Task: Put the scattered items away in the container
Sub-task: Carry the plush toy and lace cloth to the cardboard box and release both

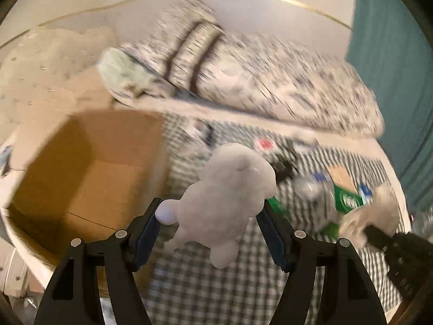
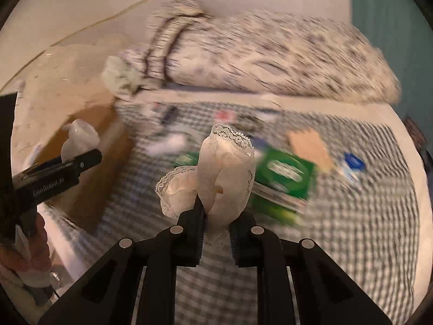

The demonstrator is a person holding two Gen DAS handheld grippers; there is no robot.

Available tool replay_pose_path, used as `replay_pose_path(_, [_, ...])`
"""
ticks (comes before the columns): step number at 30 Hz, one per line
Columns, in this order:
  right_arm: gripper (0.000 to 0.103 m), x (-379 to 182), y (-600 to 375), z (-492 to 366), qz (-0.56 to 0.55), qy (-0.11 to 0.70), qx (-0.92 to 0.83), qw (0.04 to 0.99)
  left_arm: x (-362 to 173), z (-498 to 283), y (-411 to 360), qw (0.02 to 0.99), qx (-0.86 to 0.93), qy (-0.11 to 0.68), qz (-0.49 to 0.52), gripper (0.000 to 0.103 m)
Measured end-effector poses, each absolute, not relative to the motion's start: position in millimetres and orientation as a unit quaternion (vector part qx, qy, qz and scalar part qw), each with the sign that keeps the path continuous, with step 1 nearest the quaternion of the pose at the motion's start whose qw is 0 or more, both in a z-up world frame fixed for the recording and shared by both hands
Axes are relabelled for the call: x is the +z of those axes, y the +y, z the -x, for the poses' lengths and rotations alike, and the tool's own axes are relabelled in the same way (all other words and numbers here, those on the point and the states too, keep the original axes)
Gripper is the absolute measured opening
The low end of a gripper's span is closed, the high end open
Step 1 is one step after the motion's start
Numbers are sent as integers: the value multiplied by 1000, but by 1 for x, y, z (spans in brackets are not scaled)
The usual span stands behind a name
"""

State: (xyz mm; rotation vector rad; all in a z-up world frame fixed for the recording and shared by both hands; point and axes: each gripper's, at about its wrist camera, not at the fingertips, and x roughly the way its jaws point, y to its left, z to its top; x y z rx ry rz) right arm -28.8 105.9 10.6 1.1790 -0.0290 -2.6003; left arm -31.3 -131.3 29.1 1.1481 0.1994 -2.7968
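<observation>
My left gripper (image 1: 209, 223) is shut on a grey-white plush rabbit (image 1: 227, 200), lifted above the checked blanket (image 1: 194, 292). The open cardboard box (image 1: 89, 173) stands just left of it, and its inside looks bare. My right gripper (image 2: 216, 233) is shut on a cream lace-trimmed cloth piece (image 2: 227, 176), also lifted off the bed. In the right wrist view the left gripper (image 2: 81, 159) with the rabbit (image 2: 81, 135) hangs over the box (image 2: 89, 189) at the left. The right gripper's tip with the lace cloth (image 1: 376, 211) shows at the right of the left wrist view.
Scattered on the checked blanket (image 2: 351, 230) are a green packet (image 2: 286, 178), a tan card (image 2: 311, 143), a blue-white item (image 2: 351, 165), a clear plastic bottle (image 1: 311, 187) and small packets. A patterned rolled duvet (image 2: 257, 59) lies behind. A teal curtain (image 1: 392, 54) hangs at right.
</observation>
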Motion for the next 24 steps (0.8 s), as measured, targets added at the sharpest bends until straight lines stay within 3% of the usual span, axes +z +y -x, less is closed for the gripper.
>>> replay_pose_path(9, [15, 54, -39, 56, -363, 22, -890, 273, 38, 17, -251, 175, -908, 110, -365, 71])
replay_pose_path(17, [15, 36, -145, 97, -390, 38, -860, 327, -2, 31, -296, 173, -890, 142, -398, 71])
replay_pose_path(24, [18, 14, -174, 126, -414, 36, -847, 333, -21, 43, -304, 161, -882, 149, -417, 76])
